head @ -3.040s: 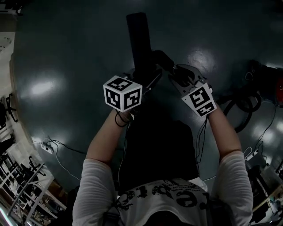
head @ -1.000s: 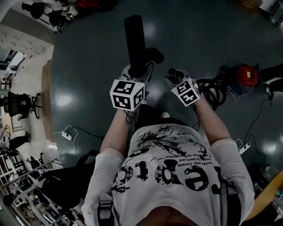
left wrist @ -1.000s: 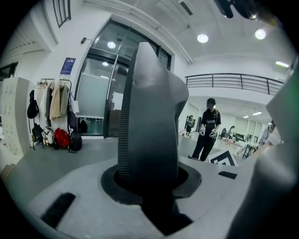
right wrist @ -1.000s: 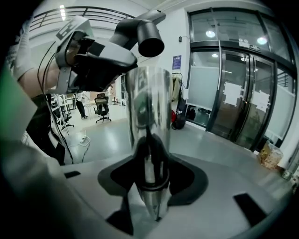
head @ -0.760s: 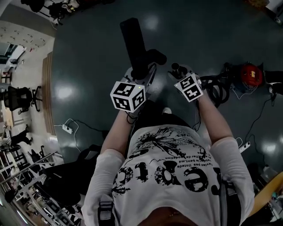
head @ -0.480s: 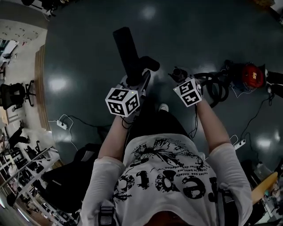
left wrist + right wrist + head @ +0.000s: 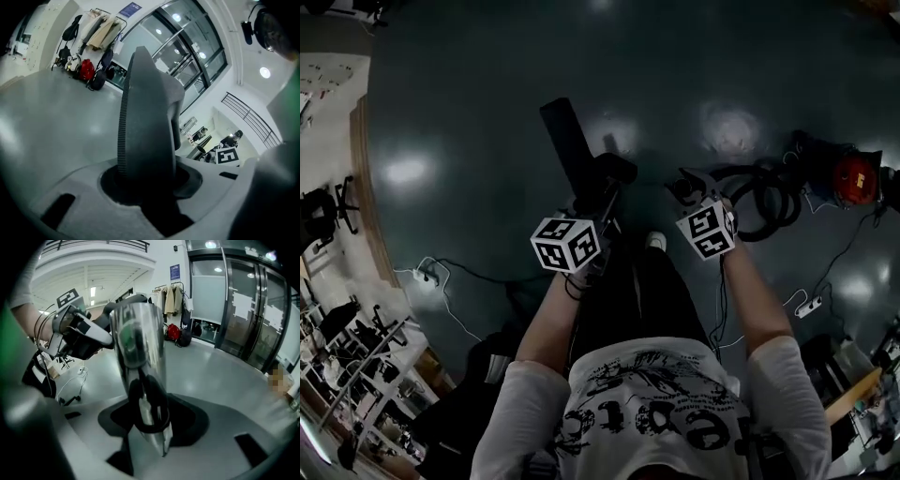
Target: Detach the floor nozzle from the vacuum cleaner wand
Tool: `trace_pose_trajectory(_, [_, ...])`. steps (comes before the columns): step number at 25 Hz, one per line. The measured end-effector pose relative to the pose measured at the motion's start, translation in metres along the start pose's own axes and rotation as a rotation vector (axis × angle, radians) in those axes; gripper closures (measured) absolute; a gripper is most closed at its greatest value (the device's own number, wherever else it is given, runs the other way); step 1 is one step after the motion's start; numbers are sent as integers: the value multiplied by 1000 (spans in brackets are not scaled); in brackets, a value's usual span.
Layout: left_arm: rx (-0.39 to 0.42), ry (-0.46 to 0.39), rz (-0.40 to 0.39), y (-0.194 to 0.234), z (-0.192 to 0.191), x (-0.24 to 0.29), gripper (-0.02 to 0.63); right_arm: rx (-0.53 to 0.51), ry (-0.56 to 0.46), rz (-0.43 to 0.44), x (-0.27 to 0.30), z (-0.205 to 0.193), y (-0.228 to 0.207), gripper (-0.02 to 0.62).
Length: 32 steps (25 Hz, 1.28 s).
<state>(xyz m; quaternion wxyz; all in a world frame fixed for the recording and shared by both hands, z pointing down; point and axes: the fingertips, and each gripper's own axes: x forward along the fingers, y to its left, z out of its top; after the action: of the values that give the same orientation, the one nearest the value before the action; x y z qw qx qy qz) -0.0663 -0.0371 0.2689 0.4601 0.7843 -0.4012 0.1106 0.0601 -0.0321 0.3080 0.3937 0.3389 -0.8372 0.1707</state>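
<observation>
Our left gripper (image 7: pixel 592 195) clamps the black floor nozzle (image 7: pixel 566 141) out over the glossy dark floor (image 7: pixel 459 103) — our right gripper (image 7: pixel 686 190), just right of it, grips the chrome wand (image 7: pixel 140 352); we see a red canister (image 7: pixel 853 176) far right.

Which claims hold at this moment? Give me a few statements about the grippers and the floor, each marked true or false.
1. The left gripper grips the dark, ribbed floor nozzle. True.
2. The right gripper is empty. False: its fingers are shut on the shiny metal wand.
3. A red vacuum cleaner with a coiled hose sits on the floor at the person's right. True.
4. The floor nozzle lies on a table. False: no table shows; the left gripper holds it over the dark floor.
</observation>
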Motion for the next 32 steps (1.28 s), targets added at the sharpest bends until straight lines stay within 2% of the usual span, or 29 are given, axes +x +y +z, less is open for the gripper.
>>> trace_pose_trajectory(5, [-81,26,-8,72,-3,53,491,8,41,-43,75,-19,-20,413])
trace_pose_trajectory(9, [-121,33,-30,119,-21,98,491,-8,25,-61,130,-33,-36,413])
trace_pose_trajectory(15, [-54,47,-57,200,-56,167,491,-37,-62,-38,222,-62,-51,413])
trace_pose_trajectory(19, [25,60,-59,262,-76,211,489,-55,-76,-9,282,-84,-49,413])
trace_pose_trajectory(21, [44,52,-70,289,-88,229,489,-63,-82,-6,311,-102,-48,414])
trace_pose_trajectory(25, [28,25,-79,342,-123,272,489,-102,-98,-15,373,-148,-54,414])
trace_pose_trajectory(28, [6,55,-93,376,-168,300,489,-93,-54,-26,412,-202,-56,414])
trace_pose_trajectory(32, [-53,95,-111,411,-222,331,489,-94,2,2,454,-262,-55,413])
